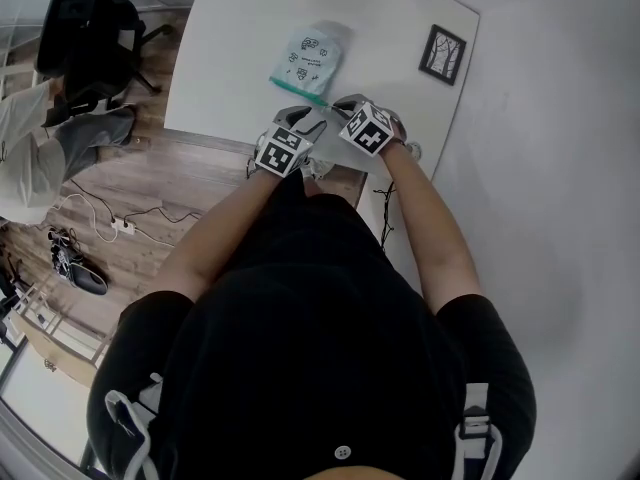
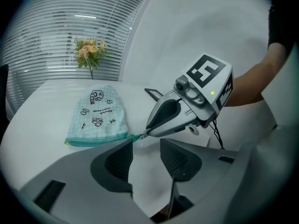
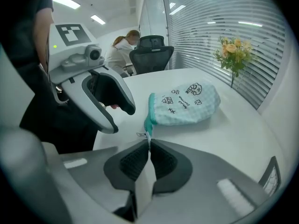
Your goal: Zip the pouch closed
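Note:
A pale blue checked pouch (image 1: 308,58) with small drawings lies flat on the white table (image 1: 240,38). Its teal zipper edge (image 1: 298,90) faces me. In the right gripper view the pouch (image 3: 184,104) lies just beyond my right gripper (image 3: 148,143), which is shut on the tail end of the zipper. The small metal pull (image 3: 141,134) hangs beside the jaw tips. The left gripper view shows the pouch (image 2: 97,118) and my left gripper (image 2: 145,147) open with nothing between its jaws. It is close to the right gripper's tip (image 2: 145,133), at the zipper's end.
A small framed picture (image 1: 443,53) lies at the table's far right corner. A vase of flowers (image 2: 90,52) stands beyond the pouch near the window blinds. An office chair (image 1: 90,28) and a seated person (image 1: 30,148) are to the left, with cables on the floor.

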Demonstrator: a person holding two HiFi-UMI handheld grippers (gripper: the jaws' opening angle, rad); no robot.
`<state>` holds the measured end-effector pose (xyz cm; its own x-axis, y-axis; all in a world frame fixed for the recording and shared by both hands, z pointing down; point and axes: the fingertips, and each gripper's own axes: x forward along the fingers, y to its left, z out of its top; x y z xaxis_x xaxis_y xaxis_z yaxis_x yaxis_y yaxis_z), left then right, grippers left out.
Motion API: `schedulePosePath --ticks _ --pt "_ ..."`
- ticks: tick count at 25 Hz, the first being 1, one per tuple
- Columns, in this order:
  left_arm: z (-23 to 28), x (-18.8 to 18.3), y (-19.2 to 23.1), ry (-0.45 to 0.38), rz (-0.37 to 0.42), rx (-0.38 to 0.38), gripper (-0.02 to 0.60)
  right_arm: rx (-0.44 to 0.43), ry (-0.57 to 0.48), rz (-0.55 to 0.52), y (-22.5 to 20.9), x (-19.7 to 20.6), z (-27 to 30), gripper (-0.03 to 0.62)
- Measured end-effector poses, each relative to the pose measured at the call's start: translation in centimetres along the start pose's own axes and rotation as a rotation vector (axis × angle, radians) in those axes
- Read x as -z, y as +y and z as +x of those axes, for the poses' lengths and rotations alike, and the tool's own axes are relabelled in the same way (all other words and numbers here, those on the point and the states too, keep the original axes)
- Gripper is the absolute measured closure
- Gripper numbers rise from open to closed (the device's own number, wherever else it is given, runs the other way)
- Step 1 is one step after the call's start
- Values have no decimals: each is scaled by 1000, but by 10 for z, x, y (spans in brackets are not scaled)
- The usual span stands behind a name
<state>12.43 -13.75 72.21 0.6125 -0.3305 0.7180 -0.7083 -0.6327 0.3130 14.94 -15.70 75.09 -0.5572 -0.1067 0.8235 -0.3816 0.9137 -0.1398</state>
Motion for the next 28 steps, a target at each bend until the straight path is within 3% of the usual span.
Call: schedulePosePath --ticks 11,14,18,28 --pt "15 13 7 45 -2 -24 421 -20 -50 24 15 -17 -9 571" --pt "17 14 8 50 -8 -19 462 -25 -61 32 18 -21 -10 571" --pt "18 14 8 50 -20 -29 568 -22 -57 27 21 -21 -11 571" --pt "15 4 12 48 3 -52 572 23 -6 2 20 -19 -13 577"
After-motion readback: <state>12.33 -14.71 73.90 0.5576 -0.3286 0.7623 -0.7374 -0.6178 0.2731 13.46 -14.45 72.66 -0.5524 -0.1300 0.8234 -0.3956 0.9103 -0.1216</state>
